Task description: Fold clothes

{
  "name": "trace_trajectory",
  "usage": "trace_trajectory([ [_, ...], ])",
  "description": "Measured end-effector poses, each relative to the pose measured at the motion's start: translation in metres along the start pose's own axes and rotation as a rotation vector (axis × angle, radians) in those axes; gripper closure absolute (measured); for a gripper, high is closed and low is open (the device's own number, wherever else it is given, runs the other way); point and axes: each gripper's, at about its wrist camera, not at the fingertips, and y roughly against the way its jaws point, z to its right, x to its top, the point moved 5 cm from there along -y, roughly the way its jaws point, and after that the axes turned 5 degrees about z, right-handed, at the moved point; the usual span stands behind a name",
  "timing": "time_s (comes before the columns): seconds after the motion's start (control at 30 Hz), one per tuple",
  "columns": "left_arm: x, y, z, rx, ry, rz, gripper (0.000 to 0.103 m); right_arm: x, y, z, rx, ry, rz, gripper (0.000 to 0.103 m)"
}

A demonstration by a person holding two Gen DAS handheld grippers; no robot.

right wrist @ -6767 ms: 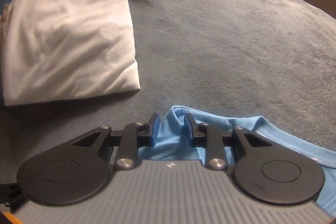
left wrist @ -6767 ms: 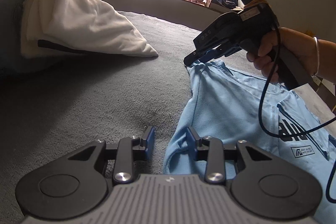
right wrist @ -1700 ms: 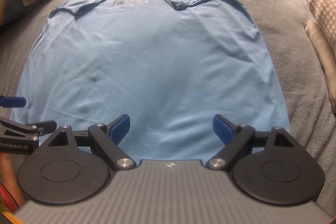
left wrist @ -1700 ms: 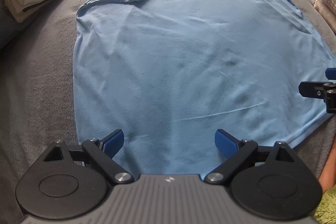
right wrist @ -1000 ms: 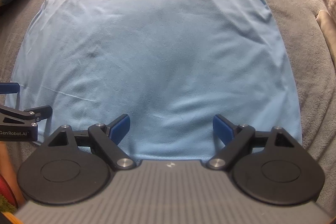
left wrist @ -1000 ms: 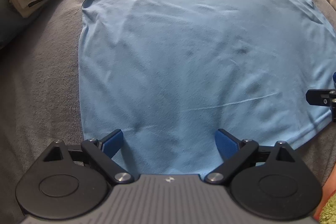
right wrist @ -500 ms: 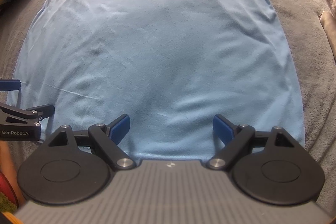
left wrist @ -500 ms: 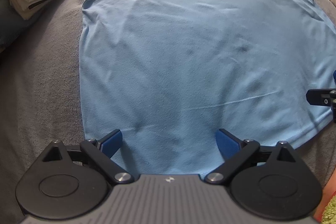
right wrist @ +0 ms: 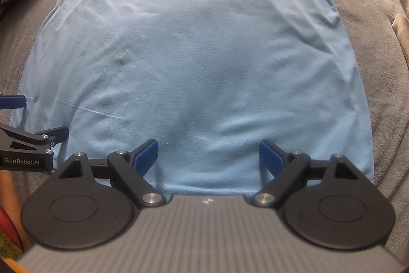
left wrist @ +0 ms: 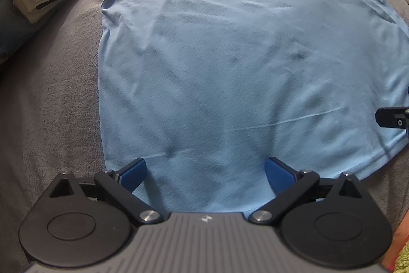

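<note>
Your left hand-held gripper (left wrist: 204,172): spread, empty | your right hand-held gripper (right wrist: 207,154): spread, empty | lower left: "GenRobot.AI" | blue T-shirt (right wrist: 199,63) print at top: unreadable

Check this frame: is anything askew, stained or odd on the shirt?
Mostly tidy: the light blue T-shirt lies flat, sleeves folded in. Only small dark spots mark its lower middle, either stains or damp. Both grippers hover open at the hem.
</note>
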Motion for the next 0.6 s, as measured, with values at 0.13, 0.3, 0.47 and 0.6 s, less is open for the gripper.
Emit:
trace_trajectory([
  [0.13, -0.001, 0.001, 0.0, 0.003, -0.002, 0.001, 0.002, 0.0, 0.0, -0.001, 0.001, 0.005, 0.0, 0.017],
  [0.3, -0.001, 0.002, 0.0, 0.003, -0.012, 0.012, 0.002, 0.0, 0.002, -0.003, 0.003, 0.012, 0.004, 0.017],
  [0.47, -0.005, 0.013, 0.008, -0.03, -0.097, 0.091, 0.002, 0.0, 0.002, -0.002, 0.005, 0.015, 0.007, 0.017],
  [0.6, -0.007, 0.027, 0.003, -0.124, -0.127, 0.16, 0.002, 0.001, 0.005, -0.005, 0.021, 0.017, 0.016, 0.017],
])
